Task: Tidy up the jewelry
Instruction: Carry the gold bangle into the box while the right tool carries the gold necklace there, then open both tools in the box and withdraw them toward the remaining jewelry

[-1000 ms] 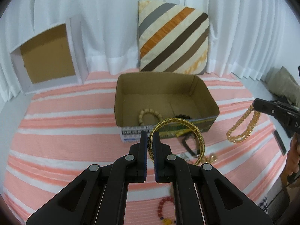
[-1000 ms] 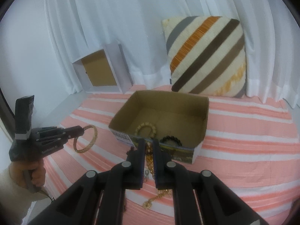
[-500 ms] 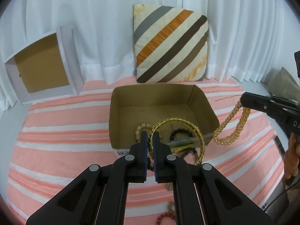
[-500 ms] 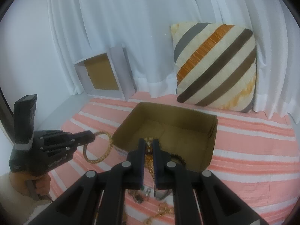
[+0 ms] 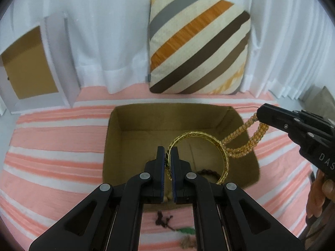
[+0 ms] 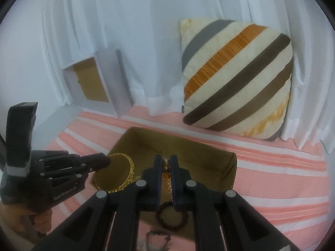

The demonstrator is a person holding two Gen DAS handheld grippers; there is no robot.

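My left gripper point(image 5: 168, 153) is shut on a gold bangle point(image 5: 223, 156) and holds it above the open cardboard box point(image 5: 129, 115). My right gripper point(image 6: 166, 161) is shut on an amber bead necklace point(image 6: 167, 181), which hangs over the box's right side point(image 5: 242, 146). The right gripper shows at the right of the left wrist view point(image 5: 260, 115). The left gripper shows at the left of the right wrist view point(image 6: 106, 161) with the bangle point(image 6: 130, 167). A dark bead bracelet point(image 5: 209, 172) lies inside the box.
The box point(image 6: 228, 167) sits on a pink and white striped cloth point(image 5: 52, 146). A striped pillow point(image 5: 196, 50) leans on the white curtain behind. A white box lid point(image 5: 31, 67) stands at the back left. Loose jewelry point(image 5: 165, 221) lies in front of the box.
Both grippers have moved forward and up over the box, carrying the bangle and the necklace with them. The box now sits lower and closer in both views.
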